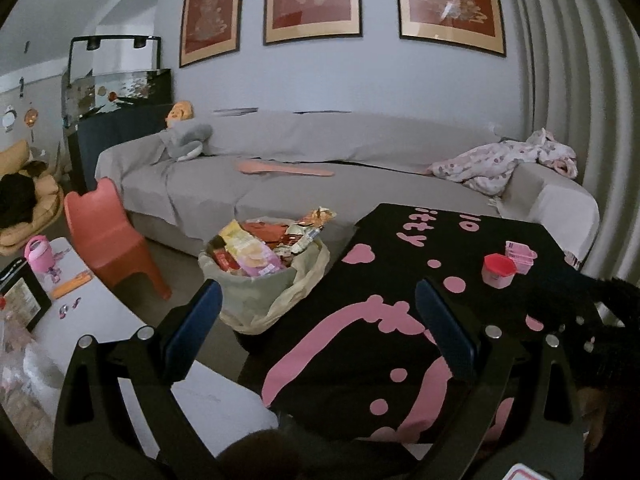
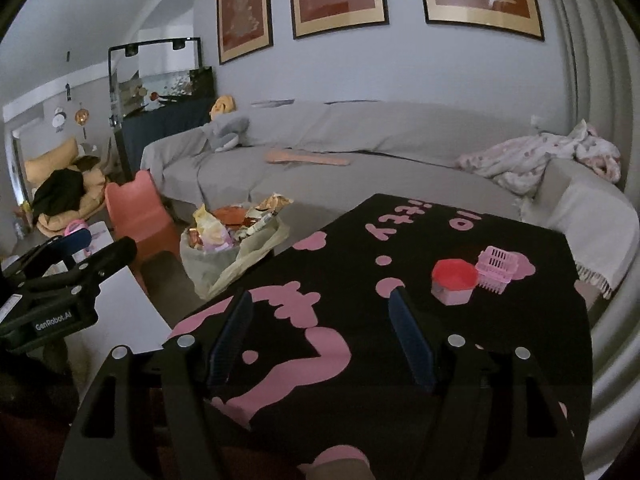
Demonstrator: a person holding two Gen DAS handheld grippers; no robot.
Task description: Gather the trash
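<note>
A bin lined with a pale bag (image 1: 256,296) (image 2: 212,268) stands on the floor between the sofa and the black table, heaped with snack wrappers (image 1: 256,254) (image 2: 220,234). My left gripper (image 1: 318,290) is open with nothing between its fingers, and it points over the table's left edge just right of the bin. It also shows at the left of the right wrist view as the left gripper (image 2: 104,242). My right gripper (image 2: 320,298) is open and empty above the black cloth with pink shapes (image 2: 400,240). A pink cup with a red lid (image 2: 454,280) (image 1: 498,270) sits ahead of it on the right.
A small pink basket (image 2: 498,270) (image 1: 520,256) stands beside the cup. An orange child's chair (image 1: 108,236) is left of the bin. A white low table (image 1: 80,300) holds small items. Behind runs a grey sofa (image 1: 320,160) with a crumpled blanket (image 1: 508,160).
</note>
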